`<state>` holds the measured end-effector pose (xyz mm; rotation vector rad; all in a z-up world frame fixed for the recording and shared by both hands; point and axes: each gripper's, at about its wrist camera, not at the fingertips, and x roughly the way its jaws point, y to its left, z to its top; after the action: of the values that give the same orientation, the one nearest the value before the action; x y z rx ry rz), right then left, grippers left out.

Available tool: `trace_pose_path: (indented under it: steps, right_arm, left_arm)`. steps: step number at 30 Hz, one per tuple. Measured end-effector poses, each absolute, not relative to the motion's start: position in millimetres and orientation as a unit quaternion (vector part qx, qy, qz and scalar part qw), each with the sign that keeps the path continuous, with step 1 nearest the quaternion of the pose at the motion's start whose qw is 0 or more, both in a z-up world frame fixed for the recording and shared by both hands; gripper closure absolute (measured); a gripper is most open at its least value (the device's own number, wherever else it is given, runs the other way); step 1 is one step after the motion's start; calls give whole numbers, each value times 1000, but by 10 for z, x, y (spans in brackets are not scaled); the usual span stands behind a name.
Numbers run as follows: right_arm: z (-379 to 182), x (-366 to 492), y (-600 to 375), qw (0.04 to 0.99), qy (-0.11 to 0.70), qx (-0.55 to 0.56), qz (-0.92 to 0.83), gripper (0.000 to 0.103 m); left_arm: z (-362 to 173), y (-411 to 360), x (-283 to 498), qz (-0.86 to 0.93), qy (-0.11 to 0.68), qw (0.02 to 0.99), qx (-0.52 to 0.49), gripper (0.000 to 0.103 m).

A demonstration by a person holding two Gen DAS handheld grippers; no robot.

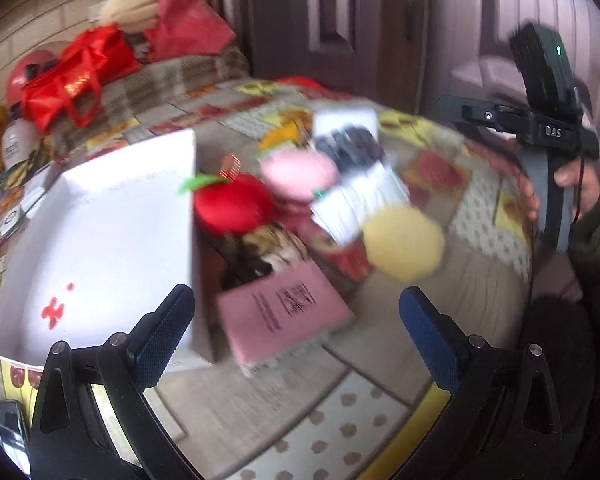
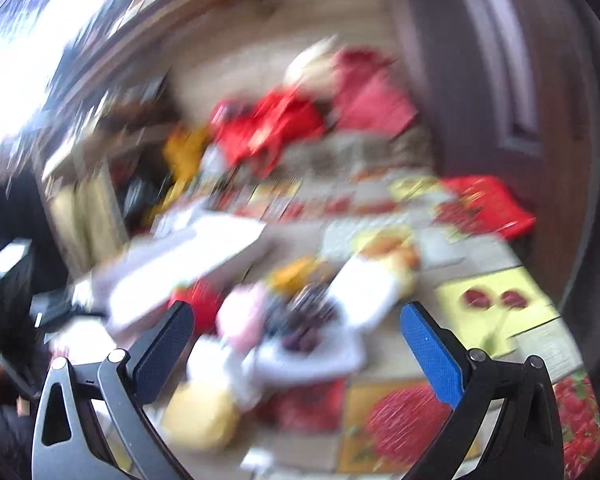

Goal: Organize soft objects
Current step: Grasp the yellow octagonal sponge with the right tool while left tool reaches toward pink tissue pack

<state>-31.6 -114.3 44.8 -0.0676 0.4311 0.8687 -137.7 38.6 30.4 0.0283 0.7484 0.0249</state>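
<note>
In the left wrist view a red plush apple, a pink soft round piece and a yellow soft round piece lie on the patterned table by an open white box. My left gripper is open and empty, short of them. The right wrist view is blurred: the red apple, pink piece and yellow piece show ahead of my open, empty right gripper. The right gripper's body shows at the right in the left wrist view.
A pink booklet and a white packet with dark items lie among the soft pieces. Red bags and a cream tassel are piled at the table's far left. A dark door stands behind.
</note>
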Motion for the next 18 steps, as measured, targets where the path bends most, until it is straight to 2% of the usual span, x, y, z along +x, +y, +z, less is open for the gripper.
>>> trace_pose_path:
  steps: [5, 9, 14, 15, 17, 18]
  right_arm:
    - [197, -482, -739, 848, 262, -138, 439, 0]
    - [-13, -569, -666, 826, 303, -159, 447, 0]
    - [-90, -713, -562, 817, 315, -195, 443, 0]
    - [-106, -708, -519, 812, 320, -200, 445, 5]
    - [-168, -736, -457, 802, 329, -206, 453, 26]
    - [-217, -732, -438, 794, 338, -209, 459, 32]
  left_arm:
    - [220, 351, -1269, 5, 387, 922, 7, 0]
    - [205, 413, -1244, 17, 390, 921, -5, 1]
    - [210, 428, -1256, 17, 390, 921, -4, 0]
    - [212, 434, -1258, 17, 389, 921, -6, 1]
    - [218, 440, -1251, 16, 389, 921, -8, 1]
    - [219, 435, -1241, 13, 390, 921, -8, 1]
